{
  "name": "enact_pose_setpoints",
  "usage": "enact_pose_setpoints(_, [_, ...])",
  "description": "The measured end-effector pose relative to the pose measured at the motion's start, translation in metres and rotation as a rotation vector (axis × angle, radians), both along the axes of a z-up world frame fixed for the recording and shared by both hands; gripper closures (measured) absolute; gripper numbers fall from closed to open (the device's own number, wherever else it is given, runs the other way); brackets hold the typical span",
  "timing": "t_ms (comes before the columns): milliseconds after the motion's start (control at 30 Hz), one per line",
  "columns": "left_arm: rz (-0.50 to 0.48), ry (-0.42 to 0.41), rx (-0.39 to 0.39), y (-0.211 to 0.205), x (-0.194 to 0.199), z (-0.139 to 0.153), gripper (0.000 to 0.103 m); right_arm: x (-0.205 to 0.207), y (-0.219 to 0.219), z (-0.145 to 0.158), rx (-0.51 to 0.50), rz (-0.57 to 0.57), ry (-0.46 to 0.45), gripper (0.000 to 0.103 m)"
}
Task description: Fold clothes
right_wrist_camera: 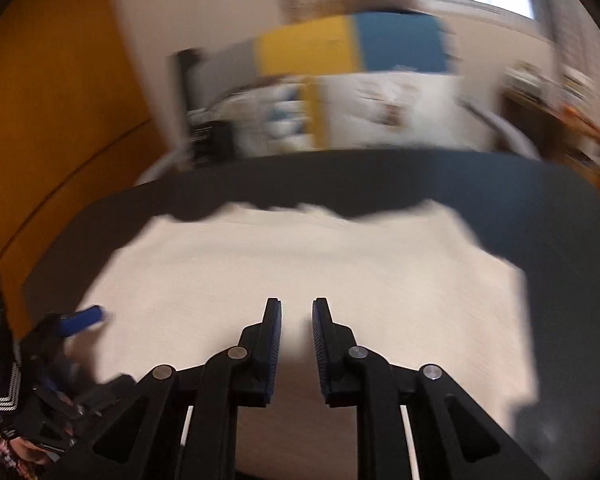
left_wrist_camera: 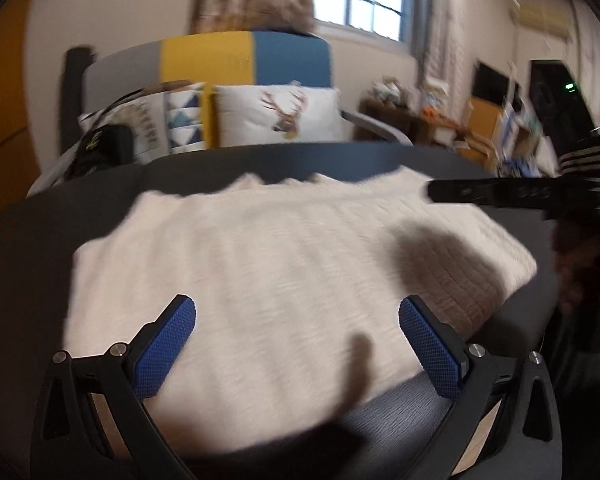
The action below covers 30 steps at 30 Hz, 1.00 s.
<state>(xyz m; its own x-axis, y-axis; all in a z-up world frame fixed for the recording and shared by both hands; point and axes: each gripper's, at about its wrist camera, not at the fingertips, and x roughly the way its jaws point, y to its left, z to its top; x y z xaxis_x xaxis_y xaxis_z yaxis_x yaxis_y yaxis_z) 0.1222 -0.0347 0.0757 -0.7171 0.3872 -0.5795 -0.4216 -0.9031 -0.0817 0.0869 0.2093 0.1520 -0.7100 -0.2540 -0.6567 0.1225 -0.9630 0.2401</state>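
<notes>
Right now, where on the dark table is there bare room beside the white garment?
Bare dark table shows as a strip beyond the white garment's far edge, a wider patch along its right side, and a band on its left. The middle is covered by cloth, with both grippers over its near edge.

Deer cushion on colour-block sofa behind table

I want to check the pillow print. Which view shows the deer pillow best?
The left wrist view: the deer pillow is fairly sharp there, with the antlers readable, behind the dark table. In the right wrist view it is only a blurred white patch.
</notes>
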Motion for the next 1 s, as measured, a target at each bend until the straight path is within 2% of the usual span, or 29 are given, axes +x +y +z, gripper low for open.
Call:
enact_pose_setpoints(100, [0.095,0.009,0.038,-0.040,0.003,0.003,0.000,-0.039,-0.041,-0.001,-0.019,0.125,-0.020,0.086])
enact_pose_setpoints(233, [0.178,-0.026,0.034,-0.076,-0.007,0.001,0.000,-0.092,-0.091,-0.009,-0.008,0.251,-0.079,0.087])
enact_pose_setpoints(300, [0.225,-0.045,0.024,-0.089,-0.011,-0.003,0.000,-0.108,-0.111,-0.012,0.014,0.301,-0.093,0.087])
enact_pose_setpoints(433, [0.303,-0.096,0.067,-0.117,-0.016,-0.014,0.000,-0.132,-0.147,-0.018,0.021,0.399,-0.132,0.087])
enact_pose_setpoints(567, [0.292,-0.201,0.073,-0.122,-0.024,-0.034,0.000,-0.143,-0.181,-0.030,0.040,0.463,-0.164,0.087])
enact_pose_setpoints(667, [0.255,-0.230,0.069,-0.115,-0.023,-0.044,0.000,-0.152,-0.201,-0.044,0.105,0.491,-0.203,0.087])
enact_pose_setpoints(867, [0.224,-0.215,0.034,-0.105,-0.020,-0.046,0.000,-0.160,-0.203,-0.048,0.089,0.438,-0.200,0.089])
enact_pose_setpoints(1000, [0.218,-0.184,0.070,-0.109,-0.019,-0.040,0.000,-0.159,-0.206,-0.051,0.137,0.417,-0.184,0.094])
